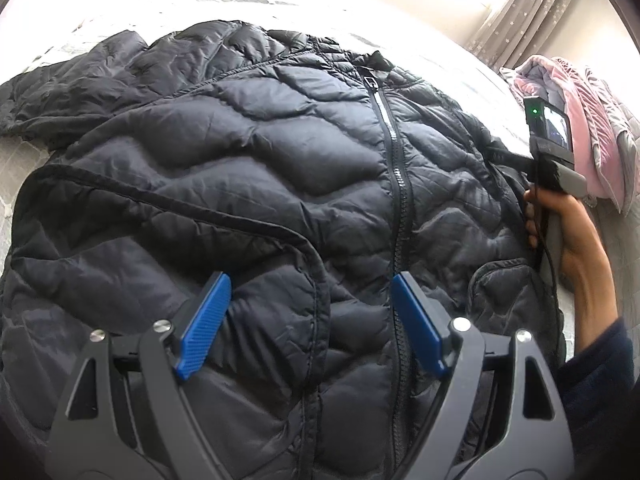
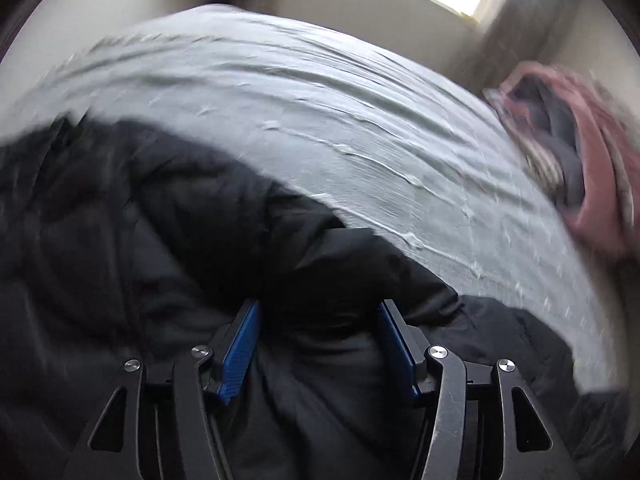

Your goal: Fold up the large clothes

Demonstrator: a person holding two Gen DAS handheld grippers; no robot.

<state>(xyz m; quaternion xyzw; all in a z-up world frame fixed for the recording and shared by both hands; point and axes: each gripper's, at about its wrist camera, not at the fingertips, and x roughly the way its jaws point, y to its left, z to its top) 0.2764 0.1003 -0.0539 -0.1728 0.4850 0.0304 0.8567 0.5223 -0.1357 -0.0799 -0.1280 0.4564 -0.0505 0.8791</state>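
Both your grippers stand spread, holding nothing: the left gripper [image 1: 310, 322] hovers over the jacket [image 1: 260, 184] lying zipped, front up, on the bed [image 1: 448, 68]; the right gripper [image 2: 318, 350] straddles its edge, likely to pinch and fold inward.

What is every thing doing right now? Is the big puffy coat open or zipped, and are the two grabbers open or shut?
Black quilted puffer jacket: lying flat on the bed, zipped up, one sleeve folded across its front.
Left gripper: open, above the jacket, holding nothing.
Right gripper: open, jacket fabric between its fingers; picture blurred.
Pale grey bed sheet: spread out, wrinkled.
Pink and grey blanket: bunched in a heap at the bed's edge.
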